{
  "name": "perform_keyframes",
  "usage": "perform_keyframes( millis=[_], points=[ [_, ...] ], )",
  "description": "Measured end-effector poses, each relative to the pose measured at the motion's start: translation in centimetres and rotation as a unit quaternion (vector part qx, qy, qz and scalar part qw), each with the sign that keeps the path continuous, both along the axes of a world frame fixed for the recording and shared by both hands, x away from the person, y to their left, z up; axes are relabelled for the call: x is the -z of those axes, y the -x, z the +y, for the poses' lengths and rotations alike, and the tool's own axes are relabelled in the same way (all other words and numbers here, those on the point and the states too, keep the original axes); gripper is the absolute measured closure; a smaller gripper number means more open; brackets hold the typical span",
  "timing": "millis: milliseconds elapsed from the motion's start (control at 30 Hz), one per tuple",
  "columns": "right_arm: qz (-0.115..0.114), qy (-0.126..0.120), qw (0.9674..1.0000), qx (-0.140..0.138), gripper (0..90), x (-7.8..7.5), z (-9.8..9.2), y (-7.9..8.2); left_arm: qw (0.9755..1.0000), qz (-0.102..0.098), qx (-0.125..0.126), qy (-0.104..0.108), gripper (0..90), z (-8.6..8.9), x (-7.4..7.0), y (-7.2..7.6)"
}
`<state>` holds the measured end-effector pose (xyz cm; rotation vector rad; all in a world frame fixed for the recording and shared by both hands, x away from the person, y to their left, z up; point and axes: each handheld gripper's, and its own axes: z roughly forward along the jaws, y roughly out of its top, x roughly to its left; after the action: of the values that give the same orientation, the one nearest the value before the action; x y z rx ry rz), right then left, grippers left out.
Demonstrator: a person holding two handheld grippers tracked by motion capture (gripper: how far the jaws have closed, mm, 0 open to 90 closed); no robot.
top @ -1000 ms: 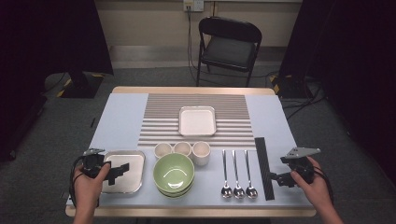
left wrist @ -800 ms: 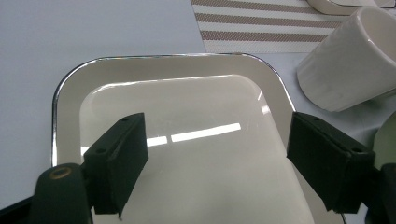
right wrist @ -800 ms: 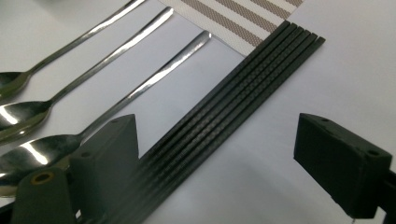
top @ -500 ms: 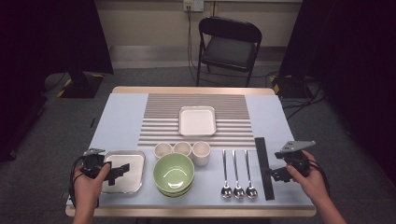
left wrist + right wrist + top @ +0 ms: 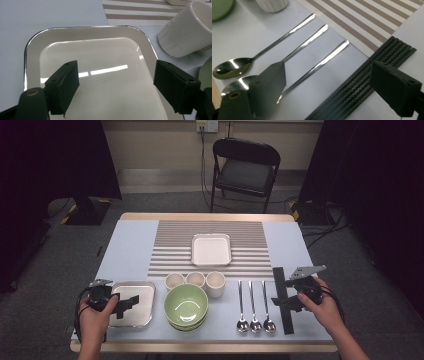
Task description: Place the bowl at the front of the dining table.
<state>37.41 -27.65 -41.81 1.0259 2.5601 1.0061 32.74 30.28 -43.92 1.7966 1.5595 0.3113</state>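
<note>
My left gripper (image 5: 126,302) hovers open over a shiny metal tray (image 5: 142,316) at the table's front left. In the left gripper view the tray (image 5: 100,57) lies bare under the spread jaws of the left gripper (image 5: 117,87). At the front right, my right gripper (image 5: 281,302) is open above a bundle of black chopsticks (image 5: 287,324). In the right gripper view the chopsticks (image 5: 364,77) run between the jaws of the right gripper (image 5: 332,87), beside three spoons (image 5: 294,35).
Stacked green bowls (image 5: 186,307) sit at the front centre, with three white cups (image 5: 195,280) behind them. Three spoons (image 5: 255,307) lie left of the chopsticks. A white square dish (image 5: 211,250) rests on the striped mat (image 5: 170,245). A folding chair (image 5: 244,172) stands beyond the table.
The right gripper has moved left, from beside the chopsticks to over them. The left gripper has stayed over the tray.
</note>
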Motion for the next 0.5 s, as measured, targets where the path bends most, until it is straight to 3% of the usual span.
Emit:
perform_keyframes(
  millis=[500],
  points=[
    [0.006,-0.008,0.9997,-0.021,13.1,-0.6,2.1,-0.7,1.0,-0.004,-0.006,-0.002,20.0,0.4,-0.3,0.3]
  ],
)
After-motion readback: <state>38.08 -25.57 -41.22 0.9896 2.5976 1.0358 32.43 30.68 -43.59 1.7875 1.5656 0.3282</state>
